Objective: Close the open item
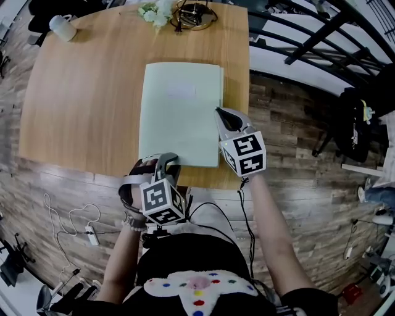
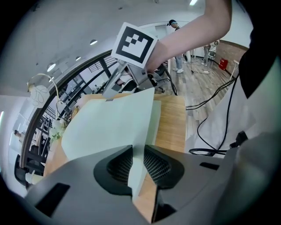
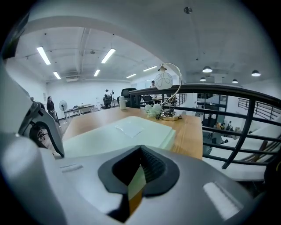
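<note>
Presently: folder (image 1: 179,111) flat on bench (image 1: 80,105), apparently closed. Left tongs (image 1: 163,160) slack around its near edge; right tongs (image 1: 220,113) clenched, empty. Best to press the cover flat.

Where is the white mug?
In the head view, the white mug sits at the far left corner of the wooden table, well left of the white flowers.
</note>
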The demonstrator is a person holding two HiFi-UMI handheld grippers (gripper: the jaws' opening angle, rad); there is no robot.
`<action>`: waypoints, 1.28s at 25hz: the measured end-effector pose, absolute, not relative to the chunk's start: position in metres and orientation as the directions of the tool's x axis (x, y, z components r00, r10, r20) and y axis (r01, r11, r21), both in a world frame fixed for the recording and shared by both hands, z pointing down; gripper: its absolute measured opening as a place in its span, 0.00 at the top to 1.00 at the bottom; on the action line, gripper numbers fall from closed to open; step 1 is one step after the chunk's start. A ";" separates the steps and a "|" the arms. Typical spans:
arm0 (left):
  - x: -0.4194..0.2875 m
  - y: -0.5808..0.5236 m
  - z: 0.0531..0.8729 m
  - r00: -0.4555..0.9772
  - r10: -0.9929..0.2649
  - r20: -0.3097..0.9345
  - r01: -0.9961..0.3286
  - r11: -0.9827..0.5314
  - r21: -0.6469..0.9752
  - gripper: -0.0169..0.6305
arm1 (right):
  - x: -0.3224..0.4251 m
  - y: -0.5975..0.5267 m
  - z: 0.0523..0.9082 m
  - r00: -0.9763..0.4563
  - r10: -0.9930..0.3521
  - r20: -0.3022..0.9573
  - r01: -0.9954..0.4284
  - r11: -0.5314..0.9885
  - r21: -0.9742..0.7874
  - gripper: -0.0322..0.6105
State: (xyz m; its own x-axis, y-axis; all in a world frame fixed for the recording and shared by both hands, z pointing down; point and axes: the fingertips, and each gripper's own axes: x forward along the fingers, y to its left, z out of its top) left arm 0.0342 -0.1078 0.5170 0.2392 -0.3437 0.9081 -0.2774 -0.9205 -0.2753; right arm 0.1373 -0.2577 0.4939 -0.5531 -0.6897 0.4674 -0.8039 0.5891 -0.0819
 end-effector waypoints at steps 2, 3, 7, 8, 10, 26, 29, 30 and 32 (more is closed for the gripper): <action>0.034 -0.108 0.517 0.247 -0.330 0.911 -0.277 -0.925 -0.260 0.86 | 0.137 -0.259 0.503 -0.544 -0.675 0.498 -0.806 0.586 -0.086 0.94; 0.034 -0.108 0.518 0.251 -0.323 0.912 -0.274 -0.928 -0.253 0.86 | 0.137 -0.259 0.507 -0.536 -0.671 0.512 -0.810 0.580 -0.088 0.94; 0.033 -0.107 0.516 0.280 -0.312 0.908 -0.248 -0.937 -0.245 0.84 | 0.137 -0.259 0.513 -0.522 -0.675 0.522 -0.822 0.562 -0.095 0.94; 0.032 -0.107 0.516 0.286 -0.319 0.904 -0.241 -0.936 -0.255 0.84 | 0.137 -0.260 0.514 -0.522 -0.677 0.519 -0.824 0.557 -0.102 0.94; 0.032 -0.107 0.514 0.292 -0.340 0.894 -0.231 -0.932 -0.279 0.83 | 0.137 -0.261 0.514 -0.525 -0.682 0.510 -0.829 0.545 -0.124 0.94; 0.014 -0.109 0.487 0.447 -0.417 0.791 -0.381 -0.889 -0.254 0.95 | 0.141 -0.262 0.507 -0.470 -0.720 0.511 -0.867 0.484 -0.116 0.94; 0.004 -0.118 0.468 0.487 -0.483 0.728 -0.473 -0.846 -0.245 0.96 | 0.146 -0.256 0.489 -0.449 -0.757 0.475 -0.883 0.457 -0.107 0.94; 0.000 -0.121 0.461 0.495 -0.508 0.705 -0.499 -0.830 -0.247 0.96 | 0.146 -0.252 0.483 -0.444 -0.767 0.463 -0.886 0.452 -0.101 0.94; -0.006 -0.128 0.446 0.511 -0.554 0.657 -0.541 -0.802 -0.255 0.96 | 0.147 -0.244 0.471 -0.432 -0.785 0.444 -0.893 0.443 -0.084 0.94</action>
